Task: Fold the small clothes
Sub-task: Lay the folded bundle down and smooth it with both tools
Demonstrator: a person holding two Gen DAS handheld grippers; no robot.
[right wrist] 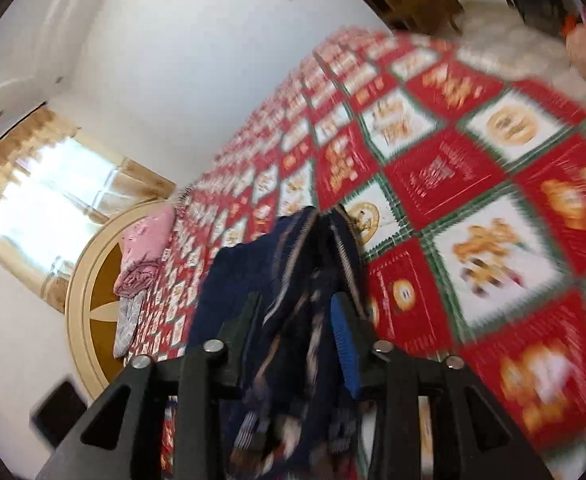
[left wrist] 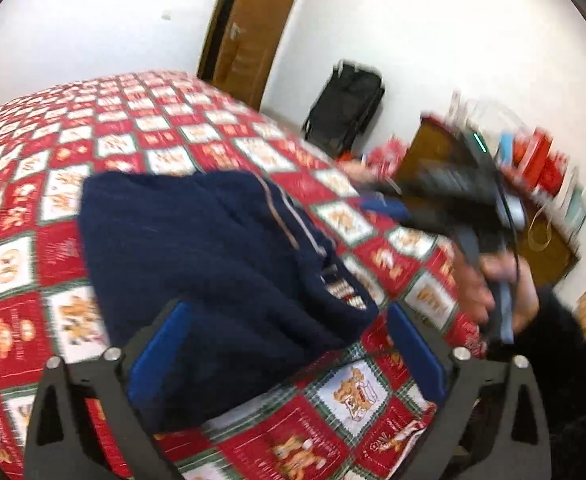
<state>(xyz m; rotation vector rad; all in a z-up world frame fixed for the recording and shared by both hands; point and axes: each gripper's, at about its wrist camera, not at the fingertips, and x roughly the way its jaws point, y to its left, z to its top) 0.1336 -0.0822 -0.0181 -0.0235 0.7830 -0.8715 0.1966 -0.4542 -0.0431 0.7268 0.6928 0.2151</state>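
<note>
A navy knitted garment [left wrist: 213,256] with pale stripes lies bunched on the red patchwork bedspread [left wrist: 93,128]. My left gripper [left wrist: 289,340] is open, its blue-padded fingers standing wide on either side of the garment's near edge. My right gripper [right wrist: 297,320] is shut on the same navy garment [right wrist: 293,280], which hangs bunched between its fingers above the bedspread [right wrist: 473,180]. The right gripper and the hand holding it also show, blurred, at the right of the left wrist view [left wrist: 473,208].
A black bag [left wrist: 345,108] leans on the white wall by a brown door [left wrist: 253,28]. A cluttered wooden table [left wrist: 533,184] stands right of the bed. A pink pillow [right wrist: 145,248] and round headboard [right wrist: 93,300] lie at the bed's far end, under a window [right wrist: 49,200].
</note>
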